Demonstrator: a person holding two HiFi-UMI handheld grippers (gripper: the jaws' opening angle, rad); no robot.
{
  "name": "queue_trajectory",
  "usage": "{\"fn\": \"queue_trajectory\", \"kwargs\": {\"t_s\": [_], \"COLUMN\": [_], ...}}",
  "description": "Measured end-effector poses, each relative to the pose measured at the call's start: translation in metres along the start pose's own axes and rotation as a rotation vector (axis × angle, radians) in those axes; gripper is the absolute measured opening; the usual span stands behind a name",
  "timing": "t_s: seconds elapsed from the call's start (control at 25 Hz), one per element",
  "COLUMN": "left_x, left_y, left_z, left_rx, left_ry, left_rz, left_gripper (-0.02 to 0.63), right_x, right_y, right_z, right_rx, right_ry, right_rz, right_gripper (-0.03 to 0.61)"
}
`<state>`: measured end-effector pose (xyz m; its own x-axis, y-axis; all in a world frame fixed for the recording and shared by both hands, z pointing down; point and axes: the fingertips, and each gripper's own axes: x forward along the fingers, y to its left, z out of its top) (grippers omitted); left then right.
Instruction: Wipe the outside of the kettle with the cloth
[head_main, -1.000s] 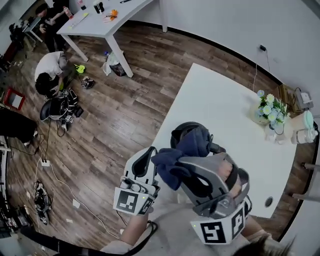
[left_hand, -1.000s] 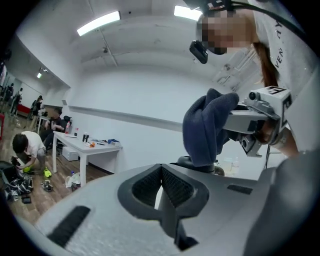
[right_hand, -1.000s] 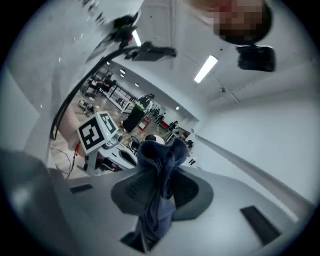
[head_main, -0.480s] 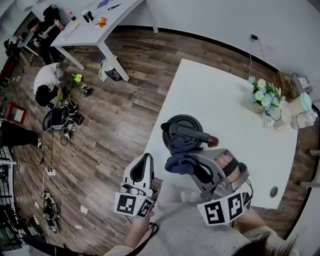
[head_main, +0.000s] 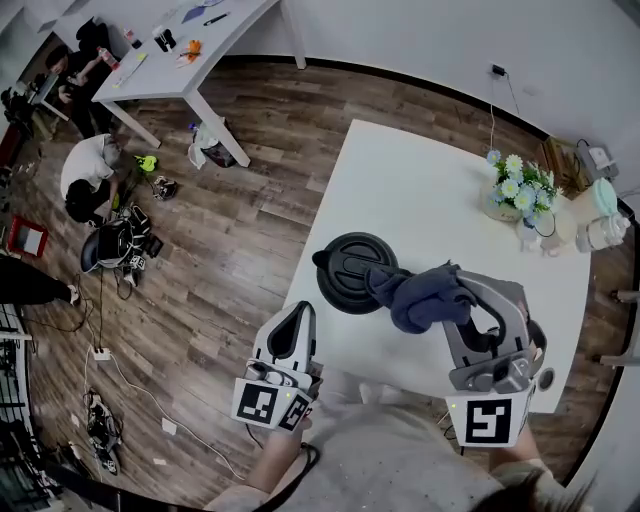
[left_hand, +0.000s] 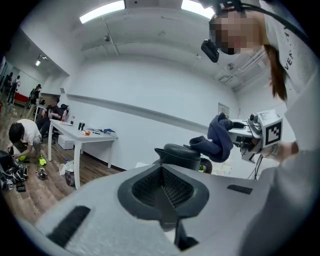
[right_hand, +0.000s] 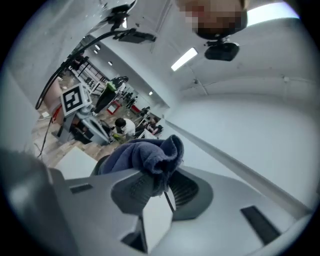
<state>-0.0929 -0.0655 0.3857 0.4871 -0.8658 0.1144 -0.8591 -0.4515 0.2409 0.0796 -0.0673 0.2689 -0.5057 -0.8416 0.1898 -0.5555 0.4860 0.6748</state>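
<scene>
A black kettle (head_main: 348, 272) stands near the left edge of the white table (head_main: 430, 190); its lid and handle face up in the head view. My right gripper (head_main: 452, 292) is shut on a dark blue cloth (head_main: 418, 298), which hangs at the kettle's right side and touches its handle end. In the right gripper view the cloth (right_hand: 146, 151) bunches up out of the jaws, with the kettle (right_hand: 101, 164) partly hidden behind it. My left gripper (head_main: 298, 318) is shut with nothing in it, just off the table's near-left edge. From it, the kettle (left_hand: 178, 154) and cloth (left_hand: 220, 136) lie ahead.
A vase of flowers (head_main: 517, 193) and a white appliance (head_main: 604, 226) stand at the table's far right. A second white table (head_main: 190, 35) is at the back left, and people (head_main: 83, 172) crouch among gear on the wooden floor.
My right gripper has carried the cloth from over the kettle's top to its right side. The left gripper has stayed near the table's edge.
</scene>
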Motion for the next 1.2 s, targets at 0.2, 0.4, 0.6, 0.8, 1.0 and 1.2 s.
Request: {"fn": "queue_trajectory", "kwargs": {"t_s": [0.2, 0.4, 0.6, 0.8, 1.0, 1.2], "left_x": [0.006, 0.010, 0.005, -0.001, -0.001, 0.004], "left_y": [0.010, 0.027, 0.048, 0.059, 0.061, 0.047], "left_z": [-0.001, 0.004, 0.001, -0.002, -0.002, -0.001], "left_rx": [-0.013, -0.020, -0.025, -0.036, -0.035, -0.031], "left_ry": [-0.007, -0.016, -0.010, -0.003, -0.003, 0.001], "left_rz": [0.000, 0.014, 0.054, 0.079, 0.069, 0.037], "left_gripper": [0.008, 0.006, 0.008, 0.006, 0.008, 0.008], "right_x": [0.001, 0.079, 0.144, 0.162, 0.128, 0.088], "right_y": [-0.066, -0.079, -0.015, 0.042, 0.035, 0.035], "right_z": [0.029, 0.045, 0.043, -0.002, -0.028, -0.042], "right_rx": [0.191, 0.278, 0.182, 0.242, 0.349, 0.381], "right_ry": [-0.236, -0.346, -0.451, -0.233, -0.181, -0.125], "right_rz": [-0.042, 0.143, 0.456, 0.669, 0.598, 0.566], "right_gripper": [0.074, 0.074, 0.074, 0.072, 0.072, 0.072]}}
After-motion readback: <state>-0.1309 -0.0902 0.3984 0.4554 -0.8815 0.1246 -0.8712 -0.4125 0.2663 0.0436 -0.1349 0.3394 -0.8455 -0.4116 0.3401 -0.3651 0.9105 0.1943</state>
